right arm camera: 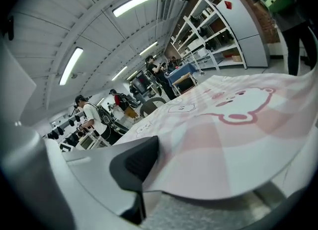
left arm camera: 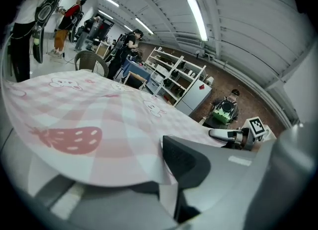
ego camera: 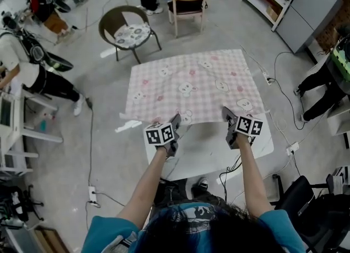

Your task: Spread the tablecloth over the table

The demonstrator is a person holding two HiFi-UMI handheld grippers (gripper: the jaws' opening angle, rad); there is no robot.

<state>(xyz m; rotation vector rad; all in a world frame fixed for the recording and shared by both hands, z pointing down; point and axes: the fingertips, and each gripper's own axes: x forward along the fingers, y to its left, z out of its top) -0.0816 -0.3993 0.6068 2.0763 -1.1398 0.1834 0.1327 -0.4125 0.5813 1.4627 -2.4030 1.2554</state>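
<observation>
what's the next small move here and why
Probably draw the left hand-held gripper and right hand-held gripper back toward the near edge of the white table: both are shut on the near edge of the tablecloth, and a strip of tabletop there lies bare.

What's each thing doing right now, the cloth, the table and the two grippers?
tablecloth: spread out flat, near edge lifted and pinched at two spots.
table: near part bare, the rest hidden under the tablecloth.
left gripper: shut on the tablecloth's near edge.
right gripper: shut on the tablecloth's near edge.
</observation>
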